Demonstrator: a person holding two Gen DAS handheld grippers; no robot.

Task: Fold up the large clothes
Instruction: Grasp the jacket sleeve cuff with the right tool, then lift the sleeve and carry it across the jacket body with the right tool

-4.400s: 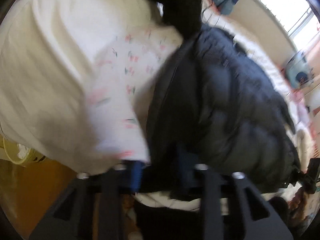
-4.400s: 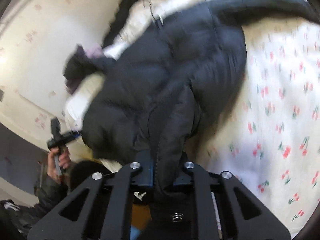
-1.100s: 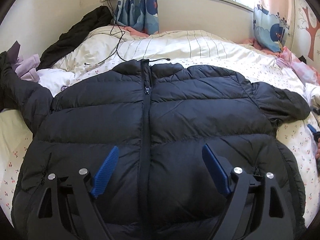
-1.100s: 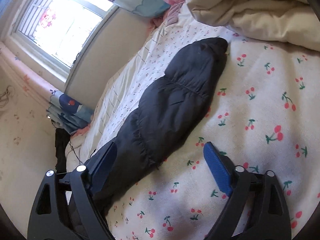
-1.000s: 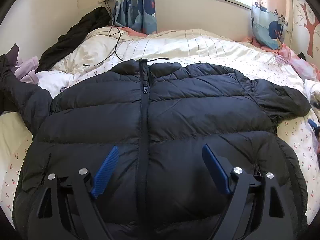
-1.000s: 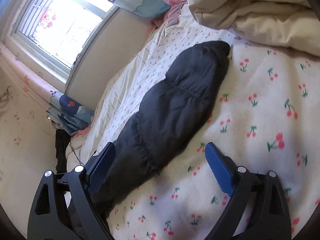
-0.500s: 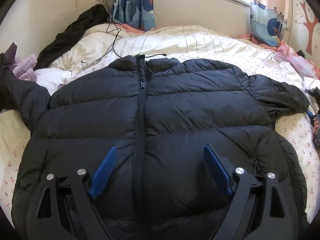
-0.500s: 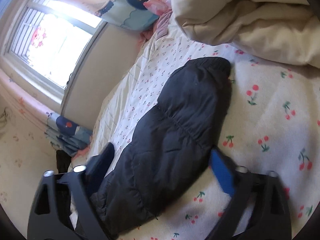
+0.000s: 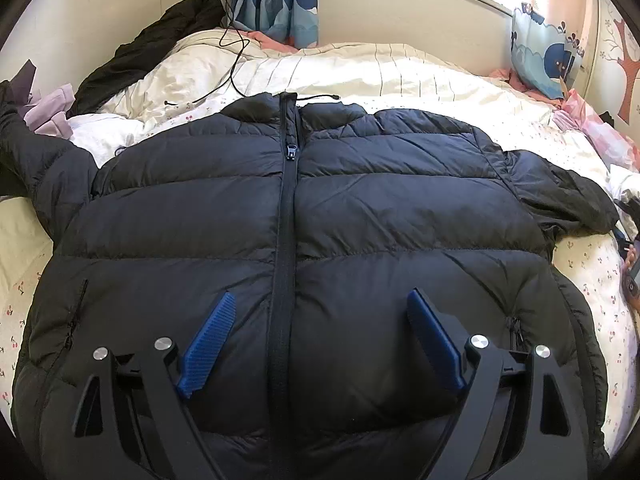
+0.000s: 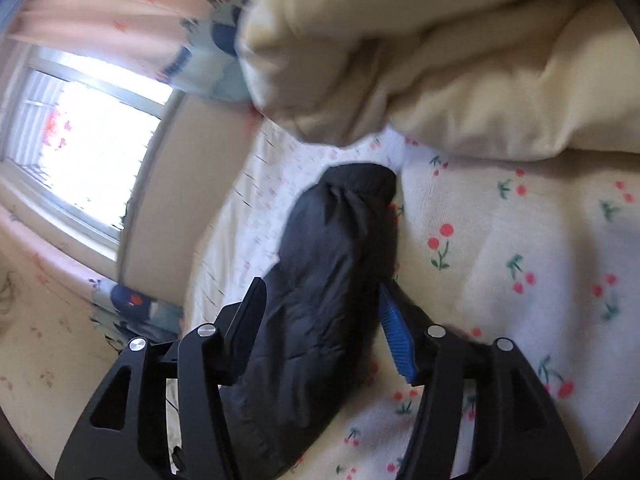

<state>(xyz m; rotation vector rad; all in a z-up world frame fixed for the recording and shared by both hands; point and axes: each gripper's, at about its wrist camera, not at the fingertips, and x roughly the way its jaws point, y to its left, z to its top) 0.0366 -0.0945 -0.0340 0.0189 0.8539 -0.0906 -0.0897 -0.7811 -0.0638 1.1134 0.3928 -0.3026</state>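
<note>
I see the bed (image 9: 420, 76) filling both views, its cherry-print sheet (image 10: 520, 248) under everything. The jacket (image 9: 360, 208) lies flat on it, front up and zipped, collar toward twelve o'clock in the left wrist view and hem toward six; one sleeve runs out to three o'clock, the other to nine. A cream duvet (image 10: 460, 60) is bunched at twelve to two o'clock in the right wrist view, just beyond the cuff. A second dark garment (image 9: 152, 44) is heaped at eleven o'clock in the left view, by the wall, with a cable (image 9: 232, 60) trailing across the bedding near it.

The sleeve (image 10: 332, 280) runs from six o'clock up to the centre of the right view, cuff end toward twelve. My right claw (image 10: 320, 304) straddles it; its jaws have just been closing, and both pads sit against the sleeve's sides, pinching it. My left claw (image 9: 320, 312) hangs over the jacket's lower front with jaws spread wide, the zip (image 9: 286, 240) between them, nothing gripped.
</note>
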